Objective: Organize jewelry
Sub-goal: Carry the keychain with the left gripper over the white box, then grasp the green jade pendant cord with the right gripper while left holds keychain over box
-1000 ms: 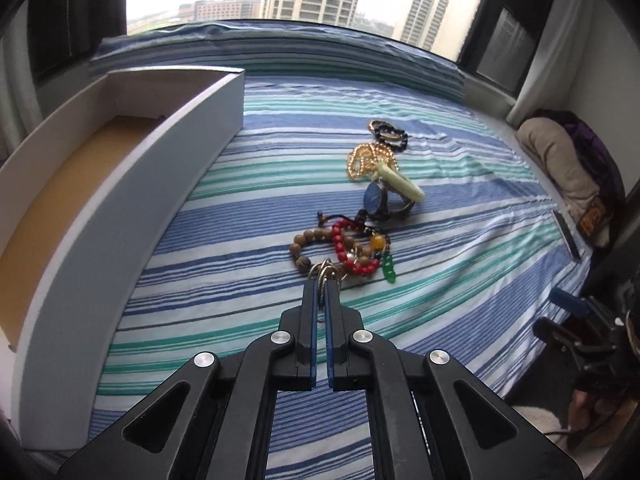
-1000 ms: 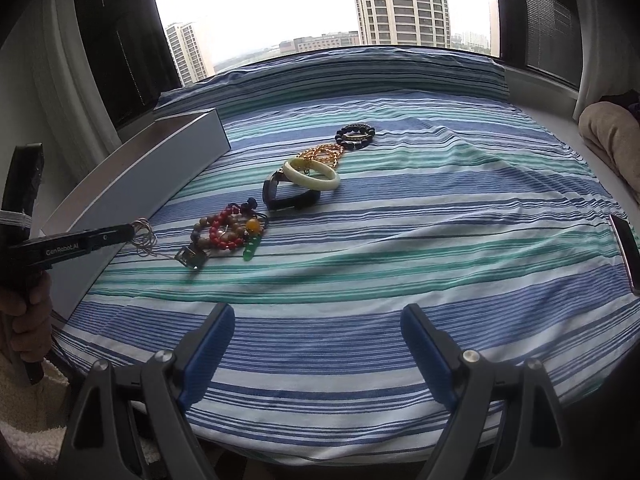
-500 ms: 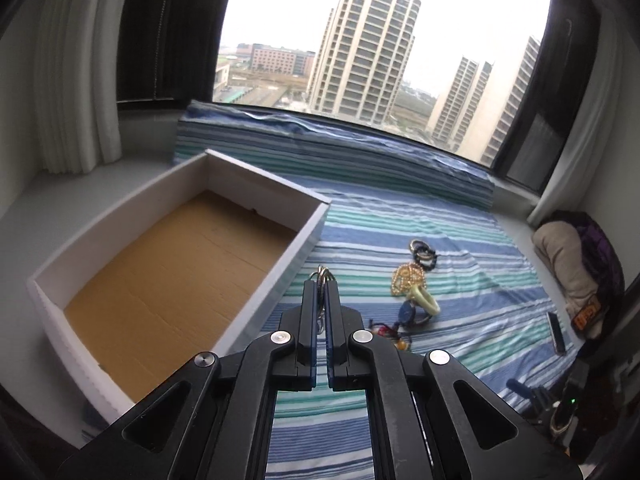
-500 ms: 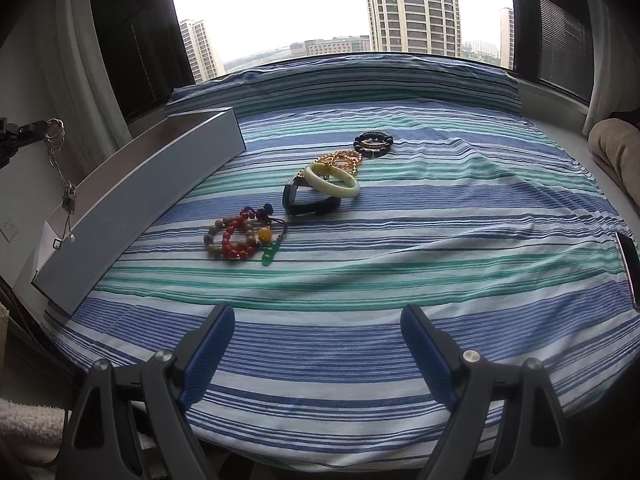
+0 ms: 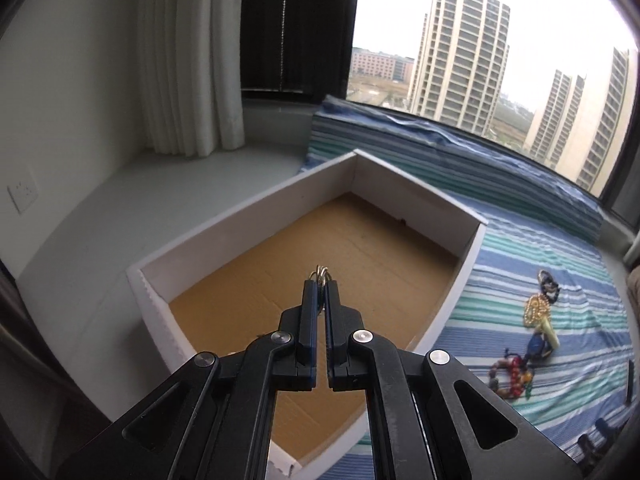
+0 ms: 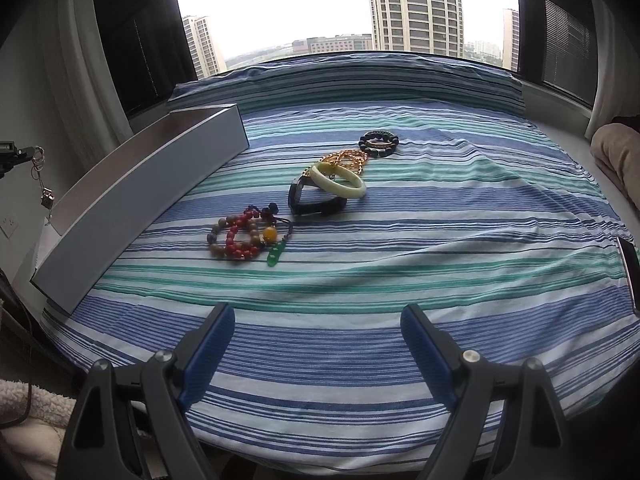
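My left gripper (image 5: pixel 319 280) is shut on a silver ring chain (image 5: pixel 320 271) and holds it above the white box (image 5: pixel 412 190) with the brown floor. In the right wrist view the chain (image 6: pixel 40 172) hangs from that gripper at the far left, beyond the box (image 6: pixel 140 200). My right gripper (image 6: pixel 316 334) is open and empty above the striped bedspread (image 6: pixel 400 260). On the spread lie a red and brown bead bracelet (image 6: pixel 240 236), a dark band (image 6: pixel 316 200), a pale jade bangle (image 6: pixel 340 180), a gold chain (image 6: pixel 348 158) and a black bead bracelet (image 6: pixel 378 142).
A wall socket (image 5: pixel 22 192) and white curtain (image 5: pixel 188 60) stand left of the box. A dark phone (image 6: pixel 630 268) lies at the bed's right edge. A beige cushion (image 6: pixel 618 152) sits at the far right.
My left gripper has lifted the silver chain off the bed and carried it left over the box. The right gripper has stayed open and nearly still.
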`<state>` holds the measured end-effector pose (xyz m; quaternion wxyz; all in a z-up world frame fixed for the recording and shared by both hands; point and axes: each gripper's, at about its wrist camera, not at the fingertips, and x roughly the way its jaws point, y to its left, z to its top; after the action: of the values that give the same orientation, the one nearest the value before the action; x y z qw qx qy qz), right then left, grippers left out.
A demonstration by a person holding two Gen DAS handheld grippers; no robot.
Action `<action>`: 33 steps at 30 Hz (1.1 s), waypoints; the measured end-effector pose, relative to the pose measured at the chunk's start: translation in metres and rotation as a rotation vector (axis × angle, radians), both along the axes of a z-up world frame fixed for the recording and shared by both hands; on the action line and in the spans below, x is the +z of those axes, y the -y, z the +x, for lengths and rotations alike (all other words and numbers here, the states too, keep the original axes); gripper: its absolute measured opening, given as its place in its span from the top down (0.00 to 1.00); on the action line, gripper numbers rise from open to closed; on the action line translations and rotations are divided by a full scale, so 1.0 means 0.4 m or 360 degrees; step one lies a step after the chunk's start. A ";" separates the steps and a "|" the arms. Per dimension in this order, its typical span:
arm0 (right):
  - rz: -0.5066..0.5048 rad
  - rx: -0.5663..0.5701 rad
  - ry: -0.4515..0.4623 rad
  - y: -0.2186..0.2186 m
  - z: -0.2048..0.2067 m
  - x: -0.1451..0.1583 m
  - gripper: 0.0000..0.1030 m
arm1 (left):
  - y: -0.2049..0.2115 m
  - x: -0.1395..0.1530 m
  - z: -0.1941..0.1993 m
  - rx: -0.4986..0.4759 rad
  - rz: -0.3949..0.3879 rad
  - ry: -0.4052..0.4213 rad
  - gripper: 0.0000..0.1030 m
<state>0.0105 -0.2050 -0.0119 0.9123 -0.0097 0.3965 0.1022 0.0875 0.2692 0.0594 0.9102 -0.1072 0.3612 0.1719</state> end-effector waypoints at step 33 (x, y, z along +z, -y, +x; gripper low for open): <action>0.0189 0.0386 -0.0494 -0.222 0.507 0.014 0.84 | -0.030 0.065 -0.104 -0.0037 -0.0048 0.0114 0.99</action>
<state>0.2133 -0.1163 -0.0063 0.8202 0.0122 0.5216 0.2346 0.0458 0.2811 0.0852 0.9228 -0.1228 0.3323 0.1518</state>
